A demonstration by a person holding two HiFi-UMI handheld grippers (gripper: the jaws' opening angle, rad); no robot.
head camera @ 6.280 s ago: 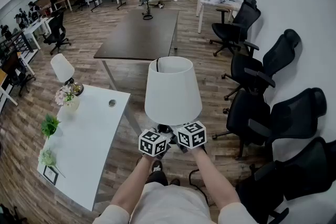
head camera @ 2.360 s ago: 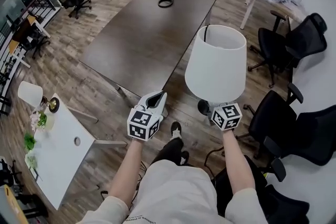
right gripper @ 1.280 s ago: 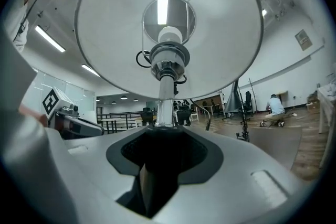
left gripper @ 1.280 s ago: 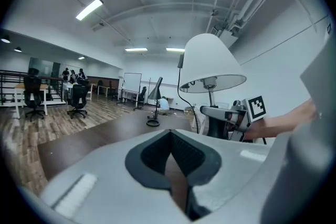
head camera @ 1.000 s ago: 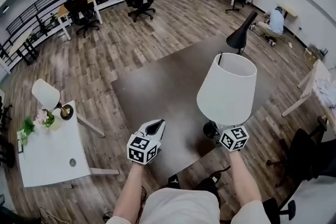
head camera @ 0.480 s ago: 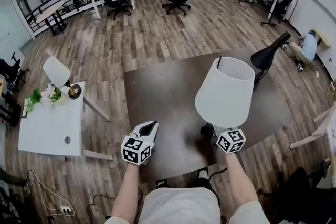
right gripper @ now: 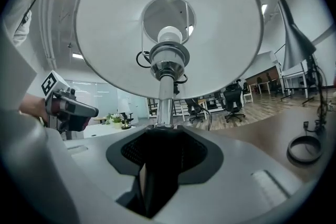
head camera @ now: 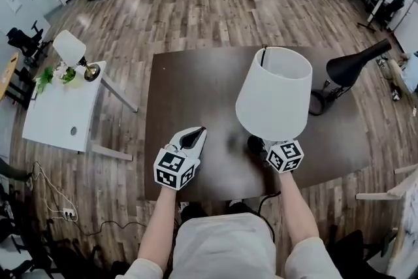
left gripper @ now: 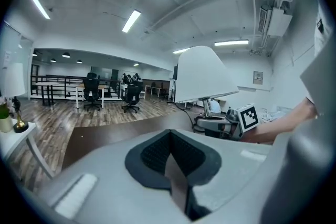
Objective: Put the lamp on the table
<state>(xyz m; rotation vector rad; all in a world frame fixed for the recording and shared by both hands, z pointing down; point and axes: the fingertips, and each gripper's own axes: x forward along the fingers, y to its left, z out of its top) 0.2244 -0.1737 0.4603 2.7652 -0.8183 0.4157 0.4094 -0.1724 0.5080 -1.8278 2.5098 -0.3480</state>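
The lamp has a white shade [head camera: 274, 101] on a chrome stem [right gripper: 166, 97]. My right gripper [head camera: 264, 148] is shut on the stem low down, holding the lamp upright over the near part of the dark brown table [head camera: 189, 85]. From below, the right gripper view shows the shade's inside [right gripper: 110, 34] and the bulb socket. Whether the dark base touches the tabletop I cannot tell. My left gripper [head camera: 188, 142] hovers shut and empty over the table's near edge, left of the lamp. The left gripper view shows the shade [left gripper: 202, 76] to its right.
A black desk lamp [head camera: 353, 68] with a ring base stands at the table's right end. A white table [head camera: 55, 114] at the left carries a small lamp [head camera: 70, 49] and flowers. Office chairs and desks stand farther off on the wood floor.
The person has walked up to the dark table and turned. The lamp, still in my right gripper, now hangs over the table's near part. My left gripper stays shut beside it.
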